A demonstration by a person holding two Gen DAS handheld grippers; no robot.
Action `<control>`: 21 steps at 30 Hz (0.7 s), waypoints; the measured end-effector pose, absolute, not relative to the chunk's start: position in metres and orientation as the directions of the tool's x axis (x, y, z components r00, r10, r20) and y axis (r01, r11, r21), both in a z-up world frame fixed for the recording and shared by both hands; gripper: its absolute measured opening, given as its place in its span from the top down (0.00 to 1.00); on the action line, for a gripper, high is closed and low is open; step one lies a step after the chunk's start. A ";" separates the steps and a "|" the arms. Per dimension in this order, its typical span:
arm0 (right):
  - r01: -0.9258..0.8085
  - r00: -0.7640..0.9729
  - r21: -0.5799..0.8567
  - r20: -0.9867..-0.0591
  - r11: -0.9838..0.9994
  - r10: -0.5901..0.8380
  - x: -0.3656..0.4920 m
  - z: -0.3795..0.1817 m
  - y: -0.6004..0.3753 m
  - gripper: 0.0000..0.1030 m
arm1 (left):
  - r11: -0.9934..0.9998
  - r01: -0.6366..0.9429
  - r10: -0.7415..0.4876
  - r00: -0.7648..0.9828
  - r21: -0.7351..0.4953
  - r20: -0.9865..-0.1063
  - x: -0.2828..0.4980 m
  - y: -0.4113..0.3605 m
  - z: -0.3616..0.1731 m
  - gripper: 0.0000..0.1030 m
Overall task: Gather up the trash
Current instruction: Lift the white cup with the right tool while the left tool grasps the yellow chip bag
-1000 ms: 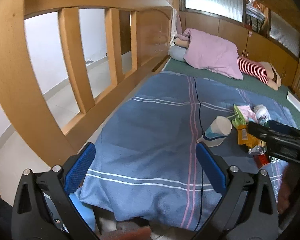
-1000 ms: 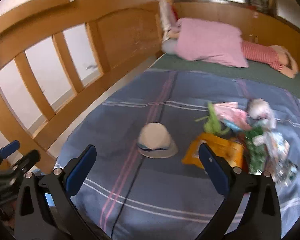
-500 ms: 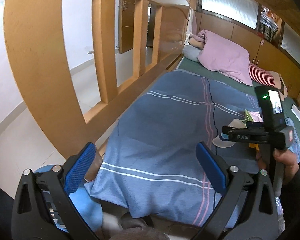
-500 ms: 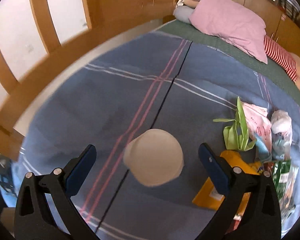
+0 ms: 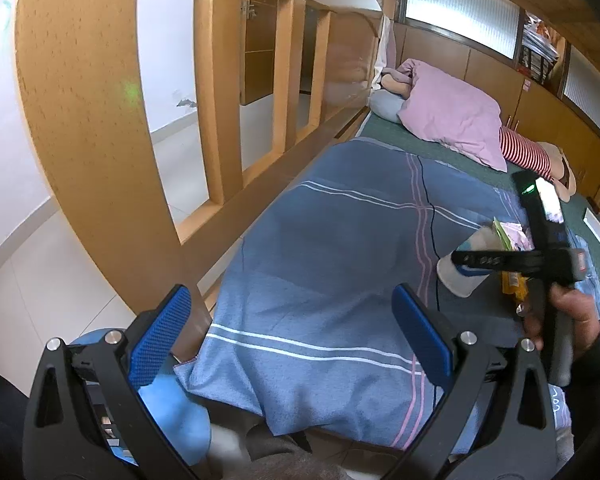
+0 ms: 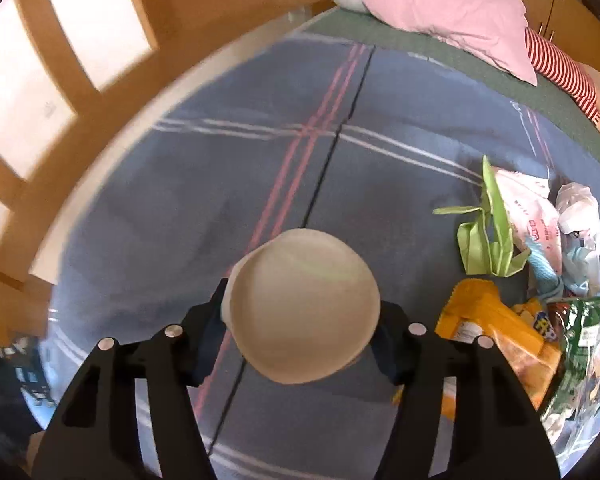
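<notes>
A white paper cup (image 6: pixel 300 304) stands upside down on the blue striped blanket (image 6: pixel 228 176). My right gripper (image 6: pixel 300 332) points down over it, its fingers on either side of the cup and close to its sides. The cup also shows in the left wrist view (image 5: pixel 460 276), under the right gripper (image 5: pixel 516 260). A pile of wrappers lies to the right: an orange bag (image 6: pixel 496 340), a green bag (image 6: pixel 580 356), a light green piece (image 6: pixel 488 232) and pink and white plastic (image 6: pixel 536 208). My left gripper (image 5: pixel 292 340) is open and empty near the foot of the bed.
A wooden bed rail (image 5: pixel 88 128) runs along the left side. A pink pillow (image 5: pixel 452 116) and a striped doll (image 5: pixel 532 156) lie at the far end. A blue object (image 5: pixel 168 412) sits below the left gripper on the floor side.
My right gripper has come down over the upturned cup and its fingers have closed in around it. The left gripper has shifted slightly and stays open.
</notes>
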State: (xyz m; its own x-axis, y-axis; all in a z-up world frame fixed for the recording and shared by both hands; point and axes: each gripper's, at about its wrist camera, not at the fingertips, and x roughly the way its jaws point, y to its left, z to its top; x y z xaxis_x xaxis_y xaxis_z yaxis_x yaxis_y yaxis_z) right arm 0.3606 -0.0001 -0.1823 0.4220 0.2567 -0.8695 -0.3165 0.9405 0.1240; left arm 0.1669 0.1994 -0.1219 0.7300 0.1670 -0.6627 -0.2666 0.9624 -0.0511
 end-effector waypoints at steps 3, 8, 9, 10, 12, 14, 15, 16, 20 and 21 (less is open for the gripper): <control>-0.327 0.457 0.170 -0.832 0.930 0.313 0.340 -0.154 -0.009 0.40 | 0.971 -0.235 0.151 0.737 -0.040 -0.659 0.168 0.189 -0.121 0.03; -0.256 0.568 0.218 -0.754 0.942 0.329 0.279 -0.103 -0.077 0.40 | 0.994 -0.099 0.047 0.757 -0.043 -0.652 0.178 0.149 -0.122 0.03; -0.221 0.593 0.216 -0.745 0.951 0.307 0.264 -0.096 -0.098 0.40 | 0.998 -0.036 -0.011 0.756 -0.058 -0.654 0.185 0.133 -0.125 0.03; -0.194 0.607 0.216 -0.740 0.957 0.290 0.252 -0.092 -0.114 0.40 | 0.998 0.004 -0.048 0.754 -0.068 -0.656 0.189 0.123 -0.127 0.03; -0.111 0.635 0.217 -0.735 0.970 0.237 0.222 -0.085 -0.160 0.40 | 0.989 0.126 -0.145 0.733 -0.077 -0.665 0.205 0.091 -0.133 0.03; -0.029 0.652 0.223 -0.734 0.974 0.188 0.199 -0.086 -0.198 0.40 | 0.970 0.228 -0.222 0.715 -0.079 -0.663 0.220 0.060 -0.137 0.03; 0.007 0.656 0.232 -0.735 0.973 0.170 0.189 -0.087 -0.214 0.40 | 0.964 0.255 -0.238 0.708 -0.074 -0.666 0.225 0.049 -0.140 0.03; 0.059 0.662 0.245 -0.735 0.968 0.146 0.175 -0.088 -0.235 0.39 | 0.953 0.293 -0.263 0.695 -0.070 -0.670 0.234 0.035 -0.143 0.03; 0.163 0.672 0.286 -0.733 0.944 0.106 0.138 -0.097 -0.274 0.39 | 0.912 0.392 -0.360 0.616 -0.124 -0.701 0.266 -0.009 -0.164 0.03; 0.177 0.672 0.291 -0.734 0.940 0.101 0.133 -0.099 -0.280 0.39 | 0.897 0.404 -0.400 0.573 -0.178 -0.716 0.278 -0.017 -0.173 0.03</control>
